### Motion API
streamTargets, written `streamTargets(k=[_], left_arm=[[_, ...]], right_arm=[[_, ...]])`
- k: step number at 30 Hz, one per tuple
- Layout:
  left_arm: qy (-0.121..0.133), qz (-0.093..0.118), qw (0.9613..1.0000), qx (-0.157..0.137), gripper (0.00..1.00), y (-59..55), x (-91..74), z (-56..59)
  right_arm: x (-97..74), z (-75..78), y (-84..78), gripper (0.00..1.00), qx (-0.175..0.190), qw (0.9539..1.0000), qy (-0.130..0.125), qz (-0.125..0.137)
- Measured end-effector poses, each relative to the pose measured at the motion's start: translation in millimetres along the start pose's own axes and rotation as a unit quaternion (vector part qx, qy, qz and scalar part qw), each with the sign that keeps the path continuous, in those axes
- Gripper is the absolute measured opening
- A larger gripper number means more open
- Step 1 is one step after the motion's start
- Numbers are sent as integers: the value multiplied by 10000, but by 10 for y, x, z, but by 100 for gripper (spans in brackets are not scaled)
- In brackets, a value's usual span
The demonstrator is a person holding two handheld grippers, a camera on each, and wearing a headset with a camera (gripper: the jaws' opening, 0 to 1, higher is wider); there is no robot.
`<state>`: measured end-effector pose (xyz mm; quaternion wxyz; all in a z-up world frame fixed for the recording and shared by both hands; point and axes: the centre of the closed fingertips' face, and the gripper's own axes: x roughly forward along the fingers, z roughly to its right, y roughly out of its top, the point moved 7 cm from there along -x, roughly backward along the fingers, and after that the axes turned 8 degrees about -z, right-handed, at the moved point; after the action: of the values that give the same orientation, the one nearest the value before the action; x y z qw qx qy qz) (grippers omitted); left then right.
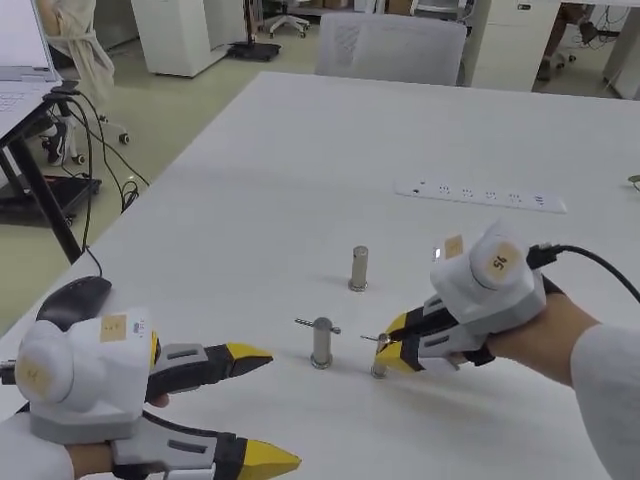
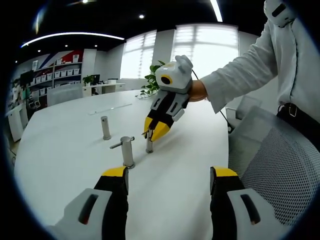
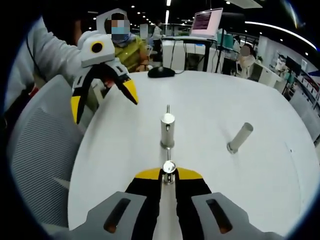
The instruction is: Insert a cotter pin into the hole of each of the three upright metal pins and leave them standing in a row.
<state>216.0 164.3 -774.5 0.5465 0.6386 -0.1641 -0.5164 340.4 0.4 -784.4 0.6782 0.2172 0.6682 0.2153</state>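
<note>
White desk (image 1: 230, 180): jaws of the right gripper (image 1: 392, 347) clench one cotter pin (image 1: 372, 338) at the nearest pin (image 1: 379, 366) of three upright metal pins. The middle pin (image 1: 321, 345) carries a second cotter pin (image 1: 312, 324). Jaws of the left gripper (image 1: 283, 410) hang released. The head view also shows one power strip (image 1: 480, 195).

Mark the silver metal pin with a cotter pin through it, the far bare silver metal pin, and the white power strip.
Cottered silver metal pin (image 1: 321, 345): head view, mid-shaft.
Far bare silver metal pin (image 1: 359, 268): head view, mid-shaft.
White power strip (image 1: 480, 197): head view, top face.
</note>
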Motion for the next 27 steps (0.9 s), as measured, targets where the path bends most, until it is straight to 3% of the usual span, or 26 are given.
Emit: streamTargets(k=[3,16,27], left_arm=[[9,3,10000,-8,66,4,-1,-4],[72,50,10000,-18,66,30,-13,-34],[115,72,9999,-17,67,46,-49,-37]], right_arm=[[-12,6,8,17,42,10000,-38,56],[-216,40,-66,23,192,9997,-51,162],[-327,18,-342,28,495,9987,-79,59]])
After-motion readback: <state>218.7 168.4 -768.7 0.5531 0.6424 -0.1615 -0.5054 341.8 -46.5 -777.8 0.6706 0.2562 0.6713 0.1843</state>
